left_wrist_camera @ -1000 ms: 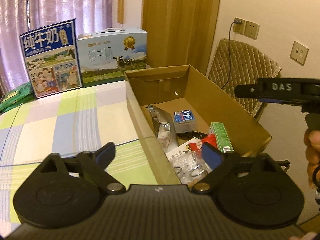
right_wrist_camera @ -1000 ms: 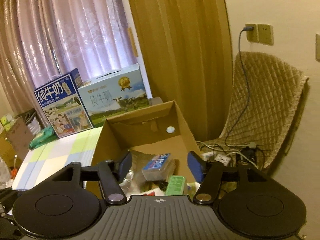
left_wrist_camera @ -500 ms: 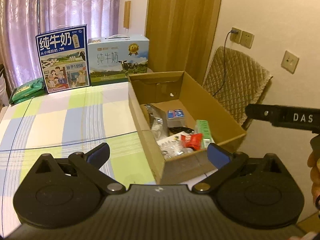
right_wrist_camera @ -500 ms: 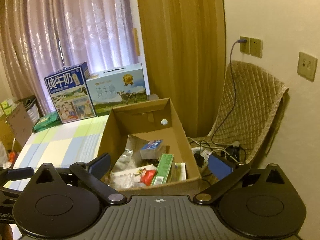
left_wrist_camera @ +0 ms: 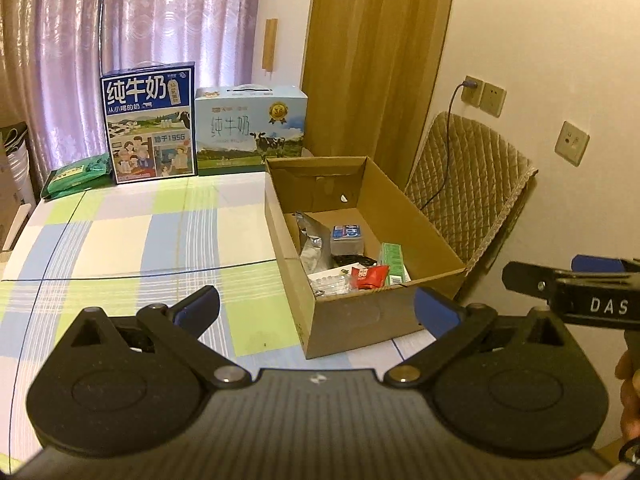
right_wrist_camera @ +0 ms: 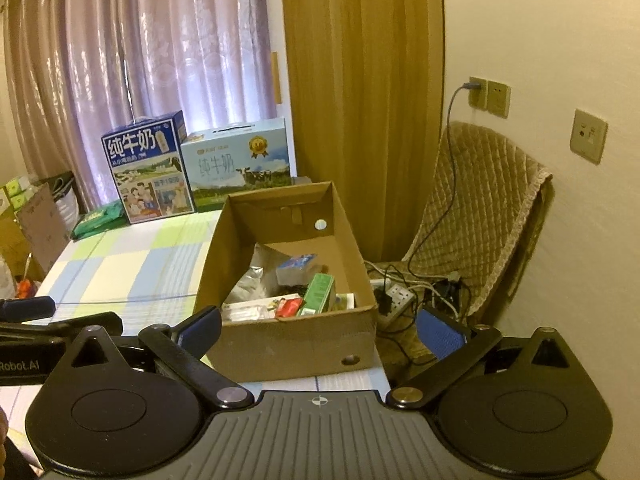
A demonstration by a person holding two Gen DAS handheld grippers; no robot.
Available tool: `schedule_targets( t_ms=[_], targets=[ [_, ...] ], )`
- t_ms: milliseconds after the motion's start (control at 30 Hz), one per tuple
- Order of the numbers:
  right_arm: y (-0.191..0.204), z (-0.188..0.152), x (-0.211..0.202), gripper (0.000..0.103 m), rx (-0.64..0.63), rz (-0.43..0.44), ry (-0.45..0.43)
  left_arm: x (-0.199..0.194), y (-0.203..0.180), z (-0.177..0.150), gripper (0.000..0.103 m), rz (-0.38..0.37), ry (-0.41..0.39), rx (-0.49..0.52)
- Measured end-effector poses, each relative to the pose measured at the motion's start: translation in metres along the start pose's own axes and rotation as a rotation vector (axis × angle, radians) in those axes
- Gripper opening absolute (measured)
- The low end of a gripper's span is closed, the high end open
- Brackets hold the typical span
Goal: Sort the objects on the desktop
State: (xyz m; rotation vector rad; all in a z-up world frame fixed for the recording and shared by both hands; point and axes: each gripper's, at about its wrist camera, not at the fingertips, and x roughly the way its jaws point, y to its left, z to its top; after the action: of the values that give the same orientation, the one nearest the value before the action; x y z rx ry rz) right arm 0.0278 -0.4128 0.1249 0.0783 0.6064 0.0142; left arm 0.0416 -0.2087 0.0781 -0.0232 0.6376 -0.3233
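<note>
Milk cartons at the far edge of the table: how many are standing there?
2. The dark blue milk carton stands on the left, next to the green packet. The light blue milk carton stands to its right, behind the cardboard box. None seem hidden.

two milk cartons (left_wrist_camera: 204,132), quilted chair (left_wrist_camera: 468,196), wall sockets (right_wrist_camera: 490,96), curtains (right_wrist_camera: 160,60)

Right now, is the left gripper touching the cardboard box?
Apart. In the right wrist view, the left gripper hangs over the table, left of the cardboard box.
</note>
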Motion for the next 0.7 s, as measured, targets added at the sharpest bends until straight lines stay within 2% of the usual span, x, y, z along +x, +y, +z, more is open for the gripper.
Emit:
schedule_targets(
  t_ms=[233,700],
  targets=[
    [0.001,-0.003,-0.016,0.101,0.007,0.008,-0.013,-0.012,-0.005,-0.003,0.102,0.040,-0.005,-0.005],
    [0.013,-0.012,-0.017,0.101,-0.036,0.011,0.009,-0.009,-0.003,-0.007,0.102,0.028,0.013,-0.025]
  ],
)
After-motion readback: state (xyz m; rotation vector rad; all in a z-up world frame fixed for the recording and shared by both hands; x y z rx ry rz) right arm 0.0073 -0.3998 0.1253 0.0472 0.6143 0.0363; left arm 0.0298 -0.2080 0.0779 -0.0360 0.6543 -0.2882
